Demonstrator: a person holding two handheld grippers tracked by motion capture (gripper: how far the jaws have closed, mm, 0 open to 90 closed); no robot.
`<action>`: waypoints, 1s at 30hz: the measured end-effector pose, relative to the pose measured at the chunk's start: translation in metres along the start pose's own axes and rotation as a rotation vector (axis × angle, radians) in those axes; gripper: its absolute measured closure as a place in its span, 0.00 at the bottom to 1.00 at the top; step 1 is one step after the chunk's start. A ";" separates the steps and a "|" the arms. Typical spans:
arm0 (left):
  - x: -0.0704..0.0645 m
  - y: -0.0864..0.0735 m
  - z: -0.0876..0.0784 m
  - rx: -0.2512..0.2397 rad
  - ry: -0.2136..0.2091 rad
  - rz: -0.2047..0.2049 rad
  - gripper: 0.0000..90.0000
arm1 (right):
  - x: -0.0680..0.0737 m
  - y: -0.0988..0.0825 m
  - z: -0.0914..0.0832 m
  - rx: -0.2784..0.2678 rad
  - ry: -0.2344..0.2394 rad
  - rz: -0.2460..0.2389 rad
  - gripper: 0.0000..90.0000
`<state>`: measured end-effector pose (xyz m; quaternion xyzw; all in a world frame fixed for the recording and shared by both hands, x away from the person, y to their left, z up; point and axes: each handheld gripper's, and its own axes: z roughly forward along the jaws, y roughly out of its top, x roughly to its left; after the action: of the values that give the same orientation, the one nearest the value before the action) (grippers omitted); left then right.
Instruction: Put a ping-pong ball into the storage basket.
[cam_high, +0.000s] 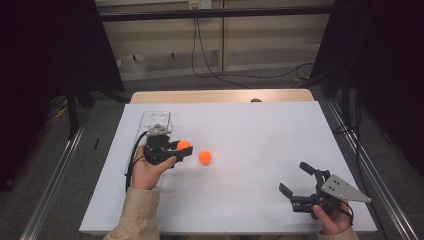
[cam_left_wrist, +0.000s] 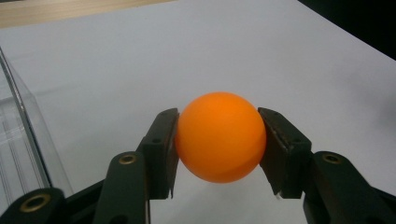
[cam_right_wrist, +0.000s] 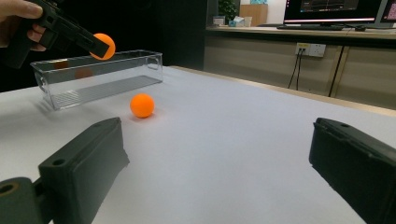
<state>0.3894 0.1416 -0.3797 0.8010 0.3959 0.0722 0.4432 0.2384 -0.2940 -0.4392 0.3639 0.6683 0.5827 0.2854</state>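
i've got the left gripper (cam_high: 176, 151) clenched on an orange ball (cam_left_wrist: 220, 136), both pads pressing its sides, and in the right gripper view it hangs in the air just by the near wall of the clear plastic bin (cam_right_wrist: 100, 77), not yet over the opening. a second orange ball (cam_high: 205, 157) sits loose on the white table cover (cam_high: 260, 130), near the bin and apart from everything else. my right gripper (cam_high: 299, 184) rests low at the near right of the table, jaws spread wide with nothing between them.

i take the job to be dropping the balls into the bin. the grip looks like it sits right across the ball's widest part, so it should hold, but the ball is smooth and light: any twist of my wrist could squirt it out. if i let go before i'm properly over the opening, it may strike the rim and bounce off across the table, maybe over the edge. dropping from too high could make it hop back out. the loose ball would roll at the slightest nudge from a sleeve or cable.
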 end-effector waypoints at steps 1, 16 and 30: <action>0.000 0.000 0.000 -0.001 -0.002 0.001 0.56 | 0.000 0.000 0.000 0.000 0.001 0.000 0.03; 0.005 0.000 -0.005 -0.007 0.006 -0.013 0.56 | 0.000 0.000 0.000 0.001 0.000 0.000 0.03; 0.008 -0.001 -0.009 -0.008 0.012 -0.021 0.56 | 0.000 0.000 0.000 0.000 0.000 -0.001 0.03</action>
<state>0.3901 0.1528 -0.3766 0.7946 0.4066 0.0740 0.4447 0.2387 -0.2939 -0.4394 0.3635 0.6685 0.5825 0.2857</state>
